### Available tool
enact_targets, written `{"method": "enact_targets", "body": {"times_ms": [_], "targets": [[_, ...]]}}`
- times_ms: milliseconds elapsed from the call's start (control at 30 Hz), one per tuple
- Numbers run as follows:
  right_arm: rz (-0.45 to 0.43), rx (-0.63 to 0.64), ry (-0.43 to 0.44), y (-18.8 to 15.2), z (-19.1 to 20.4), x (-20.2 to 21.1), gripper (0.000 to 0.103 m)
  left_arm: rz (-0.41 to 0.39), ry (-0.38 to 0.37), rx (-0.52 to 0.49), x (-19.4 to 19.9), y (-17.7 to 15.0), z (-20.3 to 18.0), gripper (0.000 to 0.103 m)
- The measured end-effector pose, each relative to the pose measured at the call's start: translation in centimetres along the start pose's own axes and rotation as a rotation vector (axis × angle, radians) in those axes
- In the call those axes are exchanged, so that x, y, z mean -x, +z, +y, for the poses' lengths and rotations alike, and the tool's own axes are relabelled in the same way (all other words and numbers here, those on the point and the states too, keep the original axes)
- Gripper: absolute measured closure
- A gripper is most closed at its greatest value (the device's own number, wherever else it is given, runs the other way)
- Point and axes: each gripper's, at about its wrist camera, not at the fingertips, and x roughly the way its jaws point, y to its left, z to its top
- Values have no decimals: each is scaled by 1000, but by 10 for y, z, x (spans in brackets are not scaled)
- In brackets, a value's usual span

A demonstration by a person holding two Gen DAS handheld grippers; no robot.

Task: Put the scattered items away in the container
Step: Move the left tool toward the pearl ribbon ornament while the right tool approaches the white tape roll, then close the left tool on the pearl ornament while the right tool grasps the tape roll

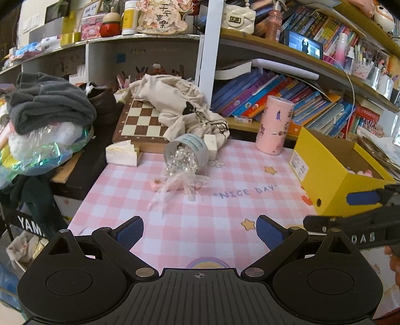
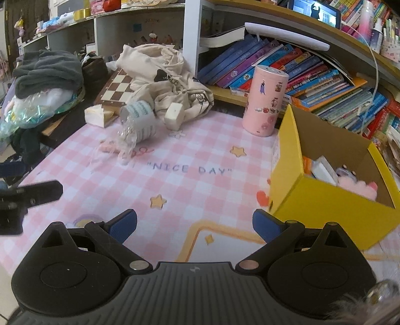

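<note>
Writing legible: "NICE DAY" in blue-grey capitals across the middle of the pink-and-white checked mat point(image 1: 225, 220), in both views; "YAM…" in white on a dark case point(image 1: 27, 222) at the lower left of the left wrist view, cut off by the frame edge; Chinese characters on a floral plaque point(image 1: 162, 17) on the top shelf, upper centre. The printed label on the side of the yellow box point(image 1: 298, 166) is too small to read. Book spines point(image 2: 275, 62) carry titles, mostly blurred.

Surface: the mat covers it, printed with yellow stars. Centre of the left wrist view — a pale tin point(image 1: 191, 148) tipped on its side, pearl beads point(image 1: 181, 160) and sheer ribbon spilling from its mouth onto the mat. Behind it a cream cloth bag point(image 1: 185, 107) lies over a chessboard point(image 1: 140, 122); a pink sticker-covered cylinder point(image 1: 273, 125) stands upright just beside the box.

Container: the yellow box point(image 2: 312, 197), right of centre in the right wrist view, open, holding a pink plush toy point(image 2: 360, 187) and flat items.

Room: shelves of leaning books, upper right; grey folded clothes point(image 1: 50, 102) at left.

Left gripper point(image 1: 200, 233): fingers spread wide, empty, low over the mat. Right gripper point(image 2: 195, 225): fingers spread wide, empty, near the box's front corner.
</note>
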Motion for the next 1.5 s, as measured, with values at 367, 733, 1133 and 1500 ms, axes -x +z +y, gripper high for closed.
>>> {"method": "enact_targets", "body": {"times_ms": [367, 733, 1133, 1500], "targets": [[-38, 27, 39, 62, -3, -56, 3, -1, 43, -34, -52, 26, 6, 5], [-56, 68, 111, 111, 13, -113, 3, 32, 52, -8, -113, 44, 23, 15], [-57, 131, 196, 141, 43, -158, 3, 89, 48, -20, -166, 48, 22, 48], [-35, 194, 259, 151, 68, -193, 6, 80, 61, -9, -178, 46, 16, 71]]}}
